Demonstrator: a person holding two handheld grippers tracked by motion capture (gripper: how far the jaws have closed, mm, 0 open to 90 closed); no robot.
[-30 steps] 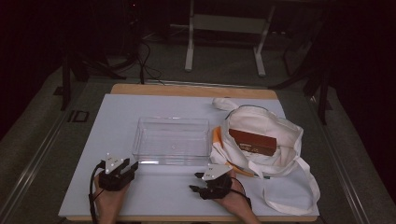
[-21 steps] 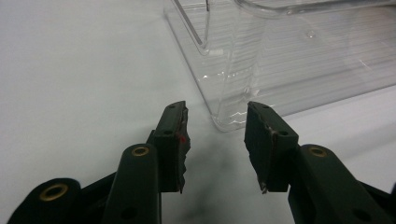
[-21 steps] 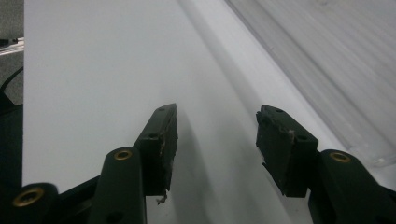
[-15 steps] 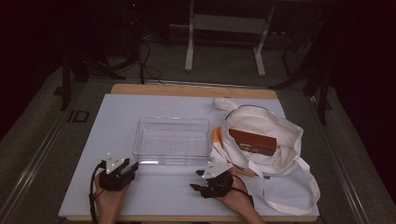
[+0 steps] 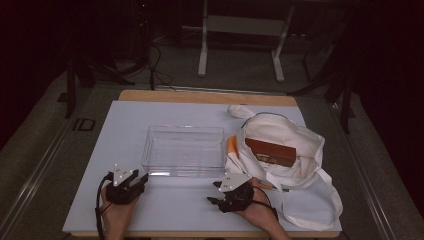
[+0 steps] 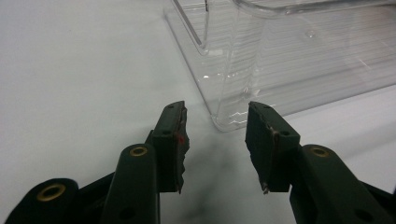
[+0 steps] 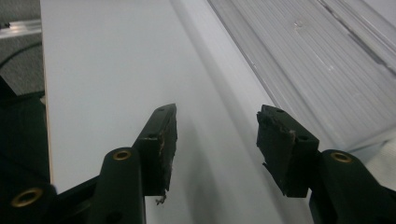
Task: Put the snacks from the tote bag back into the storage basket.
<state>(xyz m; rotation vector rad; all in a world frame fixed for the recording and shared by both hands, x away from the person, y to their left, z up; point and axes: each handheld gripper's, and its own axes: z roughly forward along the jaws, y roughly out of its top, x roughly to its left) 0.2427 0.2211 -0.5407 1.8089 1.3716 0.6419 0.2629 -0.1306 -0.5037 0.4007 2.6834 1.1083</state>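
Item 1, clear plastic tray (image 5: 184,151): it is sitting at the middle of the white counter (image 5: 165,117), long side across, with nothing inside it. In the left gripper view its near corner (image 6: 229,119) is lying just ahead of my left claw's tips; in the right gripper view its ribbed floor (image 7: 327,79) is running off to the upper right.

Item 2, left claw (image 5: 134,176): I am holding it near the counter's front edge, just before the tray's near left corner and apart from it. Its jaws are standing released with a gap between the pads (image 6: 173,144), nothing between them.

Item 3, right claw (image 5: 214,192): I am holding it near the counter's front edge, before the tray's near right corner, pointing leftward across the counter. Its jaws have just been opening and are now standing released, nothing between them; bare counter surface (image 7: 116,60) is showing through the gap.

Item 4, cream cloth bag (image 5: 295,165): it is lying open at the right of the counter, its edge touching the tray's right end, straps trailing toward the front right corner.

Item 5, brown box (image 5: 270,152): it is lying inside the bag's mouth.

Item 6, orange item (image 5: 233,147): it is showing at the bag's left edge, just beside the tray; I cannot tell what it is.
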